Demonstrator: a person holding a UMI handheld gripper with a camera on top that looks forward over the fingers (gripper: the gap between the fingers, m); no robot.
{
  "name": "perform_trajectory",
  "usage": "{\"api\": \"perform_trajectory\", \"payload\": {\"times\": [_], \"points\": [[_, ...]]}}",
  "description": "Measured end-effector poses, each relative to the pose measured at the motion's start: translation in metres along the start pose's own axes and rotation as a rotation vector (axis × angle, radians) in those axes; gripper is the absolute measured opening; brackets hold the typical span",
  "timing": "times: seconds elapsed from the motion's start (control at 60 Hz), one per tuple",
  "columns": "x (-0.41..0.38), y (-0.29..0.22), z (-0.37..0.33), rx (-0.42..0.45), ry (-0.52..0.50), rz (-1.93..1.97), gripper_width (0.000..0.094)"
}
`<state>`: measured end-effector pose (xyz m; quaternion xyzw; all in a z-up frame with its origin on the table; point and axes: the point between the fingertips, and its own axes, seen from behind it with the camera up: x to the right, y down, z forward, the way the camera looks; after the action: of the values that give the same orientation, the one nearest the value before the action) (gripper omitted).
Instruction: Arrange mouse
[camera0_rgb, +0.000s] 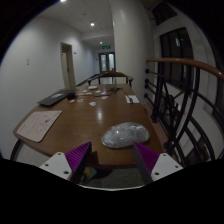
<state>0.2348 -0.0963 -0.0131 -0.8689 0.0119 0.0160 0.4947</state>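
A pale grey, shiny mouse (125, 134) lies on the brown wooden table (85, 120), just ahead of my fingers and a little toward the right one. My gripper (112, 160) is open and empty, its purple pads (76, 157) spread wide. Nothing is between the fingers. A dark grey mat (112, 178) lies on the table below and between them, at the near edge. The mouse rests on the bare wood beyond the mat.
A light sheet of paper (38, 124) lies at the left. A dark flat device (55, 97) and several papers (97, 95) lie farther along the table. Dark chairs (172, 118) stand along the right side. A door (105, 62) is at the far end.
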Motion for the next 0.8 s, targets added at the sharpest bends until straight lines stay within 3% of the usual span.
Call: {"api": "perform_trajectory", "payload": {"times": [0.333, 0.367, 0.433, 0.45, 0.65, 0.7, 0.8], "points": [[0.007, -0.041, 0.076, -0.043, 0.111, 0.012, 0.0843], [0.008, -0.044, 0.082, -0.048, 0.126, 0.029, 0.0803], [0.021, -0.048, 0.088, -0.051, 0.189, 0.069, 0.0549], [0.021, -0.049, 0.089, -0.047, 0.193, 0.087, 0.0526], [0.020, -0.054, 0.091, -0.005, 0.184, 0.118, 0.0353], [0.012, -0.058, 0.081, -0.006, 0.154, 0.156, 0.0352], [-0.021, -0.119, 0.035, 0.135, 0.139, 0.127, 0.0352]]}}
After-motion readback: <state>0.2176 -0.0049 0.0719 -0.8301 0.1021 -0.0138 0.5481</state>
